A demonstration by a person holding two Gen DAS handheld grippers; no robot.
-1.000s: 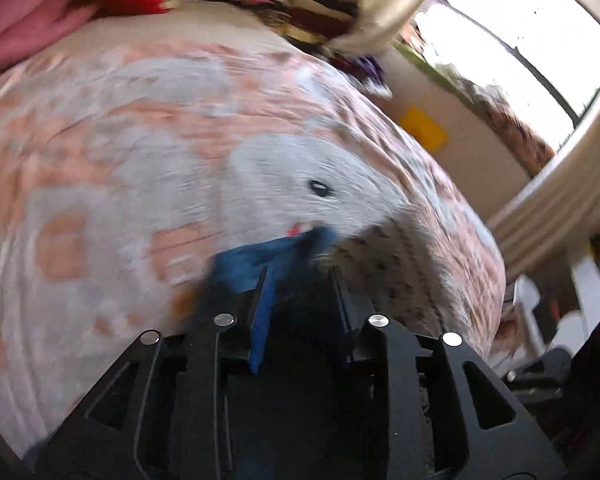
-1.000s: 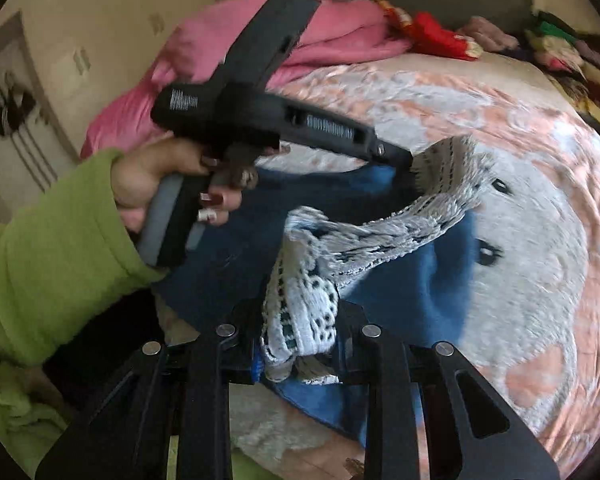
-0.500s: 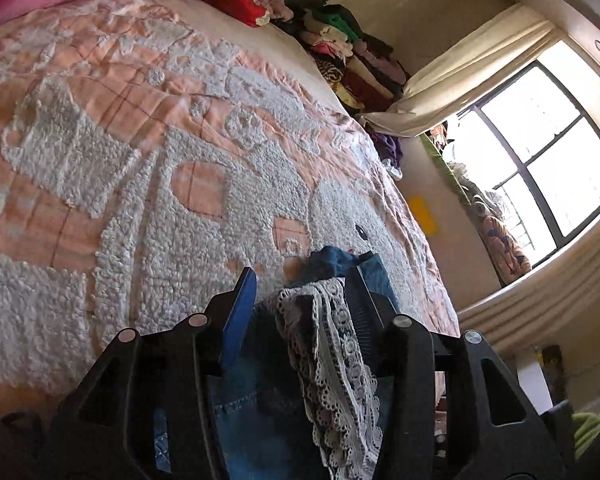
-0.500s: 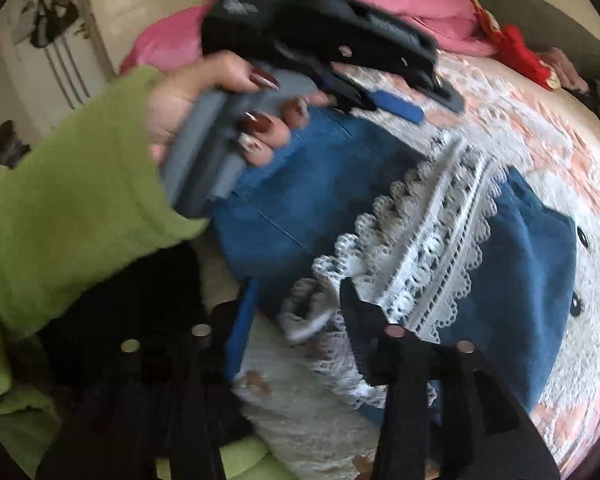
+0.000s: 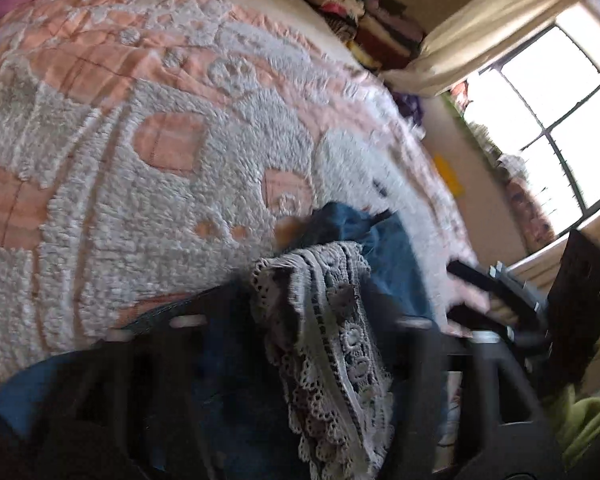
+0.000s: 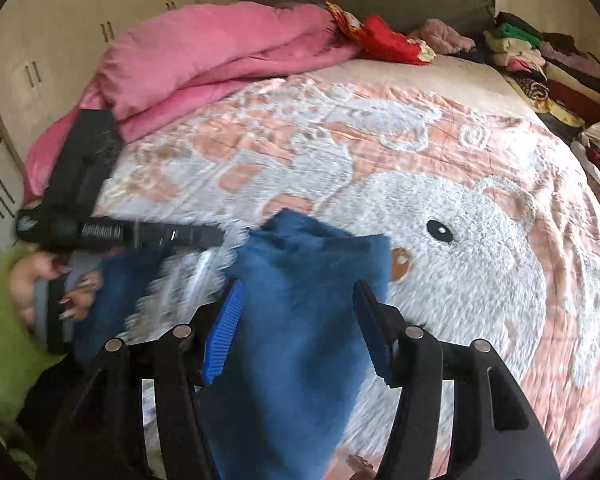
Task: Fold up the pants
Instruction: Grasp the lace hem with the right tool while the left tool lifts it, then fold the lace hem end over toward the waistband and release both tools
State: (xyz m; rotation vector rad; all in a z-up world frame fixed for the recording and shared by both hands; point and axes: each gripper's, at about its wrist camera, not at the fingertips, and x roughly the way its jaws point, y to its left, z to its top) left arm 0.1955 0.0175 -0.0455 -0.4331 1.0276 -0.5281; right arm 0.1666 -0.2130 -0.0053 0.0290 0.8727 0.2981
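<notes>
- Near the bedspread's (image 6: 480,128) front edge lie blue denim pants (image 6: 300,320) with lace trim (image 5: 332,340).
- Right gripper (image 6: 298,320): fingers apart, just widened, hovering over denim.
- Left gripper (image 5: 300,320): jaws just narrowed; blurred, grip unclear.

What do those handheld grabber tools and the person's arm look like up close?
The right gripper is a black plastic frame with triangular cut-outs, silver round screw heads, and two fingers lined with ribbed blue pads. The left gripper, seen from the side, is a long black body with small white lettering on a grey handle. The left hand has painted nails and a fuzzy lime-green sleeve.
</notes>
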